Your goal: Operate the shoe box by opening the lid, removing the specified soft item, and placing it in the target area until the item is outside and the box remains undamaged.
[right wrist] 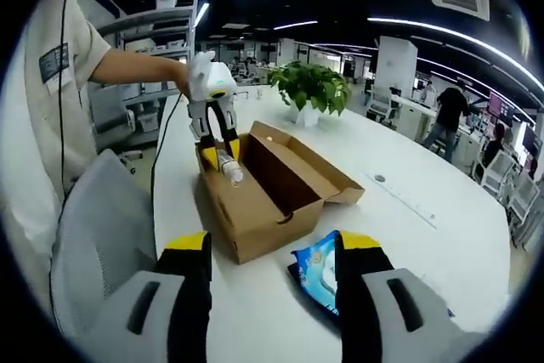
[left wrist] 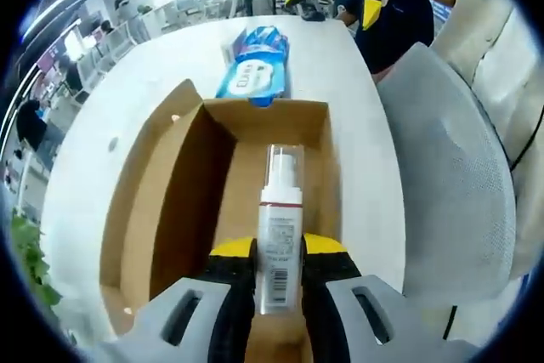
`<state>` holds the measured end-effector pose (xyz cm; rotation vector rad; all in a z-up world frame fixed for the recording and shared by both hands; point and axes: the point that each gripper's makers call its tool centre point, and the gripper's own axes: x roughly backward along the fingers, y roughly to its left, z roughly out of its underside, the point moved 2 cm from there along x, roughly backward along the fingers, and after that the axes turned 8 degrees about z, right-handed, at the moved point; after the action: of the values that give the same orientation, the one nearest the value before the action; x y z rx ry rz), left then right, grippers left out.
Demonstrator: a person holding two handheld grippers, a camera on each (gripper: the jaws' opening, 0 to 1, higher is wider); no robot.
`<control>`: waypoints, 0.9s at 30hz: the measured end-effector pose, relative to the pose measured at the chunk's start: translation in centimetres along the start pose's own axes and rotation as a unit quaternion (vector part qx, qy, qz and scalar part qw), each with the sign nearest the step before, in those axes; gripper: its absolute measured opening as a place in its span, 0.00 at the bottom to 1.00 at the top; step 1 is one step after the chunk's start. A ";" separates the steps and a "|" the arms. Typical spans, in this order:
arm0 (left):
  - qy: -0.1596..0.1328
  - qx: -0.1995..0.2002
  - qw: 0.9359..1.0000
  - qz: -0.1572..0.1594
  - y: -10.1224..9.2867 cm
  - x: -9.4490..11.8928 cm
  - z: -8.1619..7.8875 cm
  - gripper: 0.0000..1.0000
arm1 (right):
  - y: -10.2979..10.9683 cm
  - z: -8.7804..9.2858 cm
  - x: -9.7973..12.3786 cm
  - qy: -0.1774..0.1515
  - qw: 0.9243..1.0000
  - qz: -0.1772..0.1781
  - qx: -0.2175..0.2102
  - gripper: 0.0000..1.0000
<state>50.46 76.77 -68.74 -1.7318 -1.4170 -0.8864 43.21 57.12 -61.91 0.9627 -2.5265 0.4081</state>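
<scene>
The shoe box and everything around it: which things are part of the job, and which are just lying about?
Part of the job:
- shoe box, lid open
- clear pump bottle, held over the box by the left gripper
- blue soft pack on the table beside the box
- right gripper, open

Just lying about:
- grey chair
- potted plant
- white table

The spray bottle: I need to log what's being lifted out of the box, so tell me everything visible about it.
The spray bottle is slim, clear plastic with a white pump head under a transparent cap, a red band and a white label with a barcode. The left gripper is shut on its lower body, yellow-tipped jaws on both sides. It points along the jaws over the open cardboard shoe box. In the right gripper view it hangs tilted above the box's near end.
</scene>
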 end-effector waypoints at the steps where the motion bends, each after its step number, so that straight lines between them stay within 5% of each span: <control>1: -0.002 -0.003 1.000 0.000 -0.1 -0.1 -0.4 0.17 | 0.2 -0.1 -0.1 0.000 1.000 -0.003 0.001 0.52; 27: -0.050 -0.073 0.995 0.046 -4.2 -1.9 -7.2 0.17 | 3.6 -0.7 -2.6 0.004 0.998 -0.058 0.031 0.41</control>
<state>45.58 70.24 -66.33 -1.9601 -1.3535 -0.8830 42.68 61.41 -62.97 1.1222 -2.4483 0.4560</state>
